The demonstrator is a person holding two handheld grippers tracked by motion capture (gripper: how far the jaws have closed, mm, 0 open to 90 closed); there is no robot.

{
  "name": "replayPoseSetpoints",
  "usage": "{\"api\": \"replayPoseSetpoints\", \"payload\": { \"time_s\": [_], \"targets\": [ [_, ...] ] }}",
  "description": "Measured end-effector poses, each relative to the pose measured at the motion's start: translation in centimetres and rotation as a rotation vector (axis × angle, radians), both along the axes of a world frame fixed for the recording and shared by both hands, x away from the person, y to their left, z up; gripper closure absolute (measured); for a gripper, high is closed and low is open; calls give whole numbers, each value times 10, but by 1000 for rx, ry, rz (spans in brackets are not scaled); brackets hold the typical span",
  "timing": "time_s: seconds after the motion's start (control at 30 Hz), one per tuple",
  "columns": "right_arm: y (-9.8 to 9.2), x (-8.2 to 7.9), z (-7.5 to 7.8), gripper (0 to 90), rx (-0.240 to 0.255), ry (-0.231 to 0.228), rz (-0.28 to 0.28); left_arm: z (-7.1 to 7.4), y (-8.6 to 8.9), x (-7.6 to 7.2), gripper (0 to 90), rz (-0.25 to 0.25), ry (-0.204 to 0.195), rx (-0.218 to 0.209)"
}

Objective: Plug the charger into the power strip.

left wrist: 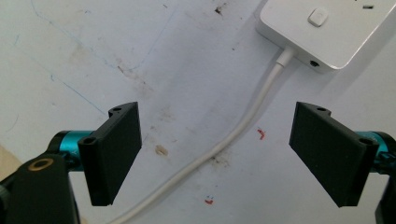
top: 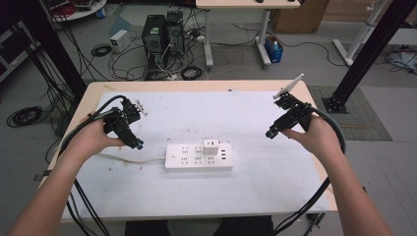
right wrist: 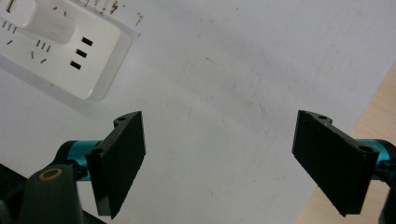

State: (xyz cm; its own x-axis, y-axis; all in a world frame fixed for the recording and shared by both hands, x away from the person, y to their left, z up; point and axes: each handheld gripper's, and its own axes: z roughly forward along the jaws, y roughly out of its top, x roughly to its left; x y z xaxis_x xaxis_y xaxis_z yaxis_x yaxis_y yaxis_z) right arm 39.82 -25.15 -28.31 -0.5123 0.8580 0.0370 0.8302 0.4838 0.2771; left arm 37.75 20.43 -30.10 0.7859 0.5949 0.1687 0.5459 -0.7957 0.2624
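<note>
A white power strip point(top: 198, 156) lies flat near the middle of the white mat point(top: 255, 184), a little toward the person's side. A small white plug block point(top: 211, 146) sits in its top row of holes. Its white cord point(top: 130, 160) runs off toward 9 o'clock along the mat.

The left gripper point(top: 134, 139) hangs just above the mat at 9 o'clock from the strip, near its cord end. In the left gripper view the jaws stand wide apart with nothing between them, and the cord point(left wrist: 233, 140) lies on the mat under the gap. There is a button point(left wrist: 317, 17) on the strip's end.

The right gripper point(top: 272, 132) hangs at 2 o'clock from the strip, well apart from it. Its jaws are wide apart too and hold nothing. Bare mat lies under them, and the wooden table edge point(right wrist: 373, 121) shows at 3 o'clock.

Lots of bare mat lies around the strip on all sides.

No words can be read on the strip.

Far off, past the table, computer boxes point(top: 163, 33) and cables lie on the floor at 12 o'clock.
</note>
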Motion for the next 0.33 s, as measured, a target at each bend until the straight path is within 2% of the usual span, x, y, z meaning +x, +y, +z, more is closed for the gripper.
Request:
{"api": "replayPoseSetpoints", "payload": {
  "time_s": [0.33],
  "targets": [
    [-1,1,-4,169,5,9,3,-2,0,1,169,-1,4,-4]
  ]
}}
